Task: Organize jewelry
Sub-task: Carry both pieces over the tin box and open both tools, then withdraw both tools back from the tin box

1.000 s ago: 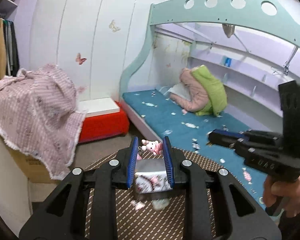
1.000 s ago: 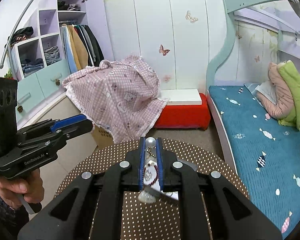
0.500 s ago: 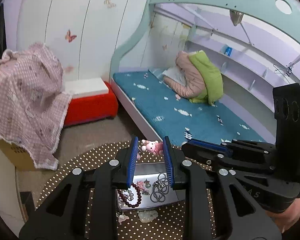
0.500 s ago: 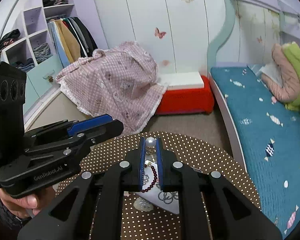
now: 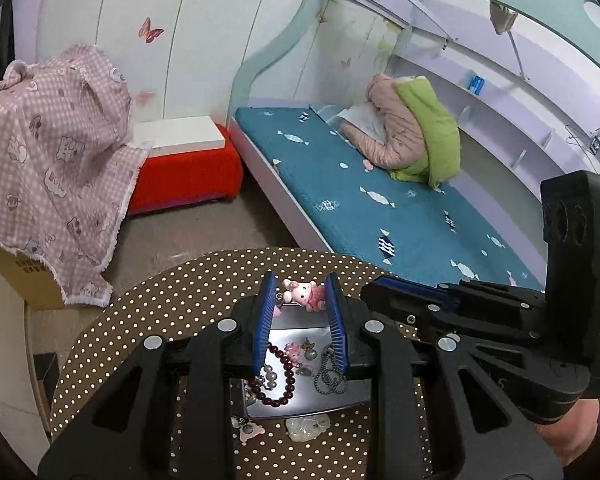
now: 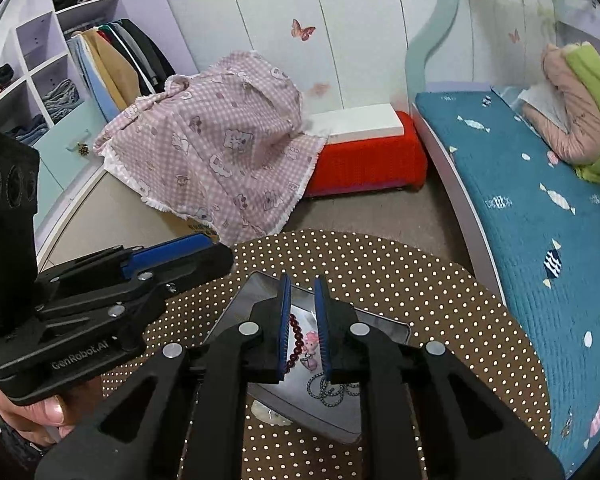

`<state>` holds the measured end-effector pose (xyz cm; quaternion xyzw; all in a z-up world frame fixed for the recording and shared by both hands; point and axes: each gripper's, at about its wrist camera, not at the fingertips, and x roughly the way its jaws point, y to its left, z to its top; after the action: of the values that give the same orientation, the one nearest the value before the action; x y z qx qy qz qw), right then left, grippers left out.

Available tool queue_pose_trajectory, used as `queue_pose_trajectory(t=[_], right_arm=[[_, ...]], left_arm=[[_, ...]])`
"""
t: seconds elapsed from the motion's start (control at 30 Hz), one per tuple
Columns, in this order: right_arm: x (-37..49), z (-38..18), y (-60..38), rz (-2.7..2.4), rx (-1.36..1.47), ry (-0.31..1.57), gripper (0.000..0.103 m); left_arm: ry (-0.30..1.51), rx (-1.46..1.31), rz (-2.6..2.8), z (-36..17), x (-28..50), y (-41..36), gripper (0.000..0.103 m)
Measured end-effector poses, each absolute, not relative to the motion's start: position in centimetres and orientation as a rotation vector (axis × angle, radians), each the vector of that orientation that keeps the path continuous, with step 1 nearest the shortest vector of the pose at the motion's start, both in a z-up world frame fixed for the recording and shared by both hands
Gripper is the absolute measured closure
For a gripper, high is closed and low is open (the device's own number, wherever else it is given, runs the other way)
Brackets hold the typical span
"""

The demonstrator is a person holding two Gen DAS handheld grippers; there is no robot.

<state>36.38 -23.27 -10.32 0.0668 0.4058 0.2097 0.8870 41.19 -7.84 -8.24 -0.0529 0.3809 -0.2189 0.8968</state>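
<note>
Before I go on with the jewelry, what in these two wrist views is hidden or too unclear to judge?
- Left wrist view: the left hand-held gripper covers both side edges of the metal tray.
- Left wrist view: whether the pink bunny charm is pinched or lies beyond the fingertips.
- Right wrist view: the right hand-held gripper, jaws opening, hides most of the dark red bead bracelet.
- Right wrist view: the pale stone is half hidden.

Child's bedroom in home. Ahead-right of right gripper [image 6: 302, 292]: bunk bed [image 6: 532, 216] with teal fish-print mattress, bundled quilts [image 6: 576, 116]. Ahead-left: open wardrobe [image 6: 60, 76], hanging clothes, folded stacks. Straight ahead: butterfly stickers [image 6: 302, 30] on pastel wall panels, red storage stool [image 6: 364, 160].
</note>
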Motion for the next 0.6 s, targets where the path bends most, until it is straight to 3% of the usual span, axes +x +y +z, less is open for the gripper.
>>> queue_pose_trajectory(t=[0.03,0.1,0.17,0.2,0.27,0.37,0.43,0.6], right_arm=[[36.4,-10.4,-23.3,0.436,0.14,0.847,0.088],[36.3,-10.4,-23.5,0.431,0.146,0.851,0.087],[36.3,-10.4,-23.7,0.421,0.151,0.853,0.077],[36.3,-10.3,-23.8,0.415,0.155,0.849,0.074],[36.0,-10.0,-24.2,0.385,0.165,0.836,0.048],[35.5,-9.6,-25.1,0.364,0.188,0.807,0.021],[35.1,-9.1,-25.6,0.333,0.194,0.792,0.009],[34.4,-8.1,-26.3,0.324,0.228,0.785,0.008]], left_arm=[[0.79,-0.107,-0.453,-8.3,41.2,-7.8,0.075],[0.787,-0.099,-0.448,-8.3,40.9,-7.9,0.061],[0.769,-0.101,-0.426,-8.0,40.6,-7.5,0.037],[0.762,-0.101,-0.42,-7.9,40.4,-7.4,0.033],[0.747,-0.104,-0.415,-7.5,40.1,-7.1,0.019],[0.714,-0.102,-0.389,-6.7,39.4,-6.5,0.012],[0.698,-0.088,-0.365,-6.1,38.9,-6.2,0.01],[0.627,-0.032,-0.298,-4.4,36.7,-5.8,0.006]])
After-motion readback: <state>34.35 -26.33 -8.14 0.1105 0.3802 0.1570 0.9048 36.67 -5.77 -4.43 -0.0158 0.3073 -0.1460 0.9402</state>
